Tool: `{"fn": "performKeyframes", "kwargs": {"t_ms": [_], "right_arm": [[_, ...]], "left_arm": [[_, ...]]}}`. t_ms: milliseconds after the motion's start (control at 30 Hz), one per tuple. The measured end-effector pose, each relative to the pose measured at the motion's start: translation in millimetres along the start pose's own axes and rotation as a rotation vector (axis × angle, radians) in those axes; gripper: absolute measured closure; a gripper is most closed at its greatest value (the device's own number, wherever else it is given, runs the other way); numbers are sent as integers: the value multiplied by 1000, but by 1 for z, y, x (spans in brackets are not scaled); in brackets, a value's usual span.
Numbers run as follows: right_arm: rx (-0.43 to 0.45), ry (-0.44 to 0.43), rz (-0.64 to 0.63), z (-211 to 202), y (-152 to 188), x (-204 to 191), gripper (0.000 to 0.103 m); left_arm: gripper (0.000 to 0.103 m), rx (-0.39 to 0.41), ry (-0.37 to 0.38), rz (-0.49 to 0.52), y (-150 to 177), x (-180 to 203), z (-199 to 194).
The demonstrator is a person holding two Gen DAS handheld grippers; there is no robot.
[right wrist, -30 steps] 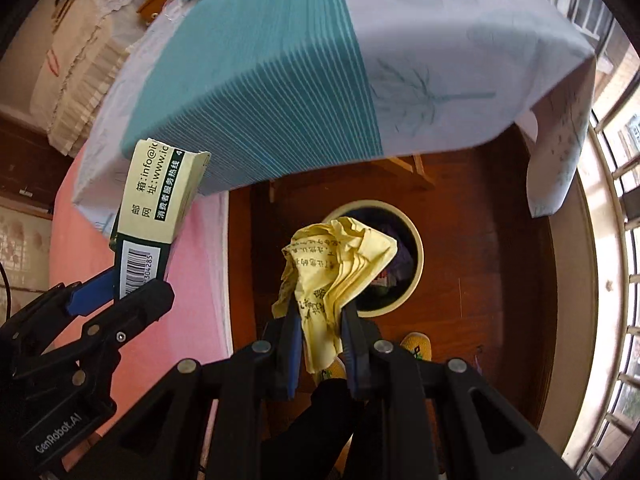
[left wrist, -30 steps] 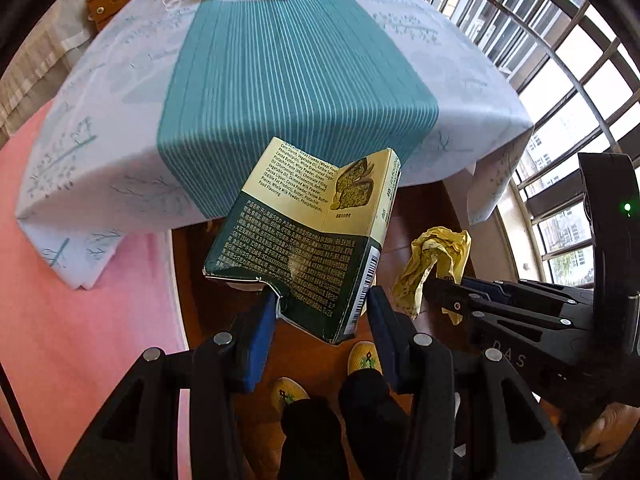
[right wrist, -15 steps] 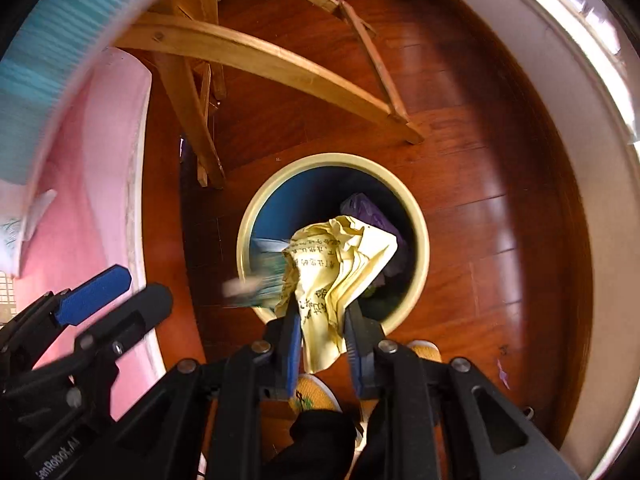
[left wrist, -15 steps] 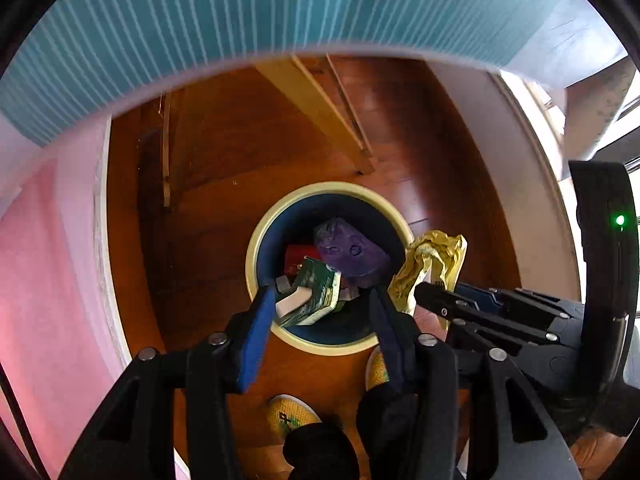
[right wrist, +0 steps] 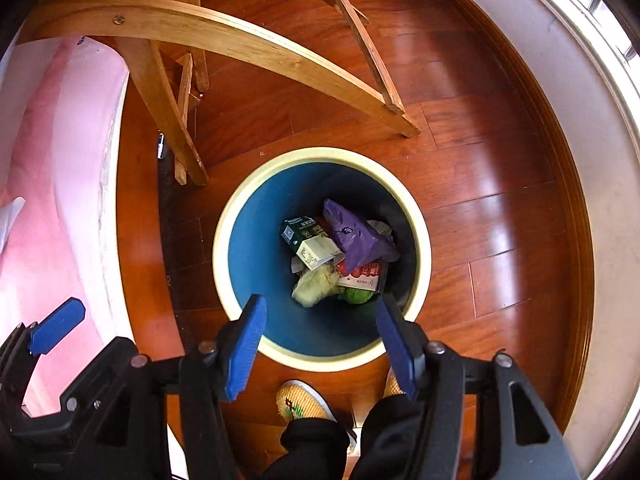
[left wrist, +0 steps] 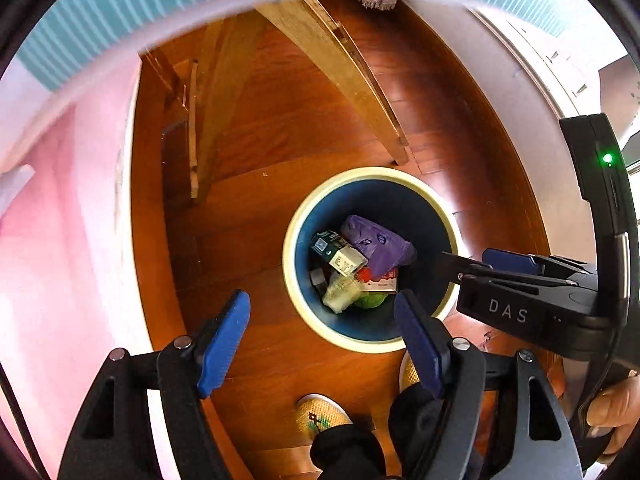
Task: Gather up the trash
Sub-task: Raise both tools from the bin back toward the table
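Trash lies in the round bin [right wrist: 224,236] on the wooden floor: below the right gripper [right wrist: 318,322], jaws opening and empty, and the equally empty, widening left gripper [left wrist: 322,322], sit a green carton [right wrist: 298,234], purple bag [right wrist: 356,236] and crumpled yellow paper [right wrist: 314,286].

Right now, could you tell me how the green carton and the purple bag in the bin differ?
The green carton is a stiff box with printed panels and a pale end; the purple bag is soft, crumpled plastic. The carton lies left of the bag, which partly overlaps it. Both rest on other trash inside the blue bin.
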State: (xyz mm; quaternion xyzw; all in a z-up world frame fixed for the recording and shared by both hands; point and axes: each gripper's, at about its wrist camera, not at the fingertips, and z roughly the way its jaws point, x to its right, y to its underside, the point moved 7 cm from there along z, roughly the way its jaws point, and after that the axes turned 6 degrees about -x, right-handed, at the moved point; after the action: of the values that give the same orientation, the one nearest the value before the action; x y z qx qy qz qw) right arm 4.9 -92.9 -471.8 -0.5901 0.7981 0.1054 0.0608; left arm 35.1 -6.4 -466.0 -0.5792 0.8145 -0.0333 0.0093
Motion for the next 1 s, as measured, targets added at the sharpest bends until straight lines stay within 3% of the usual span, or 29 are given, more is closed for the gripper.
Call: {"fn": "performKeyframes", "kwargs": {"t_ms": [133, 467, 1000], "right_arm": [[2, -8, 9, -19, 3, -6, 45], [43, -33, -6, -113, 18, -34, 45], [146, -52, -95, -274, 44, -83, 45]], "left_arm": [[30, 16, 4, -18, 3, -4, -30], [30, 99, -10, -3, 1, -9, -136], [30, 336, -73, -39, -6, -27, -327]]}}
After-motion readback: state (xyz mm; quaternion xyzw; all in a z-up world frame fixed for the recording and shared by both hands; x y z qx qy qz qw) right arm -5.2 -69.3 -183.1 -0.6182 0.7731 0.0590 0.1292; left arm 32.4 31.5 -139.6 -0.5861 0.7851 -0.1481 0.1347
